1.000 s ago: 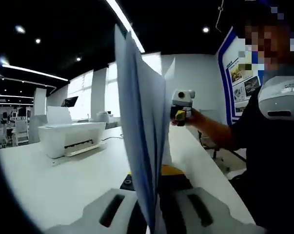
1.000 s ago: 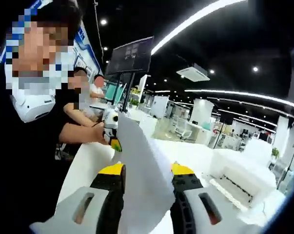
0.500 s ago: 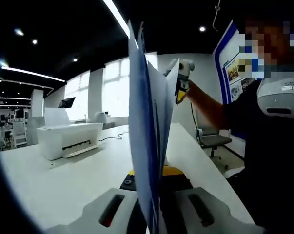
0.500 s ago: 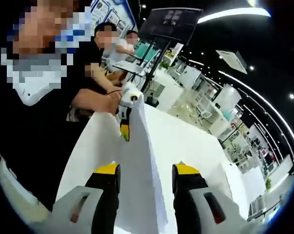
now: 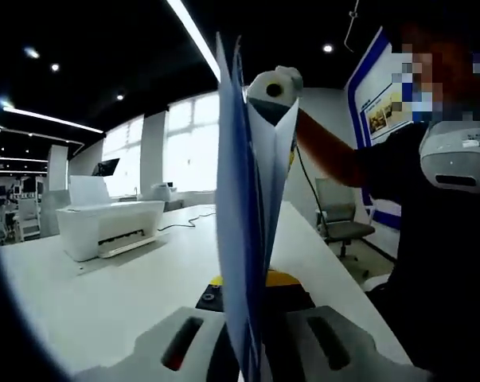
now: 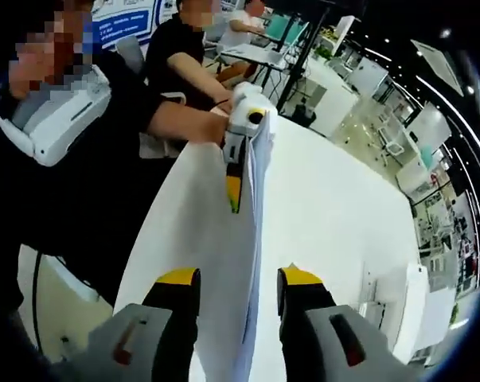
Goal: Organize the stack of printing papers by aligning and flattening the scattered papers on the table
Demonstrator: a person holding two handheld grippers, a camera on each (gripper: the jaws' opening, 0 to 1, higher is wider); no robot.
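White printing paper sheets [image 5: 243,207] stand on edge above the white counter [image 5: 104,294], clamped between both grippers. Over the last second the right gripper [image 5: 273,87] has risen to the top corner, squaring the stack; left gripper [image 6: 238,171] grips opposite.

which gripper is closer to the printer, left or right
Probably left, though neither is close. The left gripper, shut on the paper stack, has the printer across bare table. From the right gripper, at the stack's opposite edge, the printer lies off to one side.

Thin matt white papers [image 5: 243,223], smooth glossy white table [image 5: 104,294]
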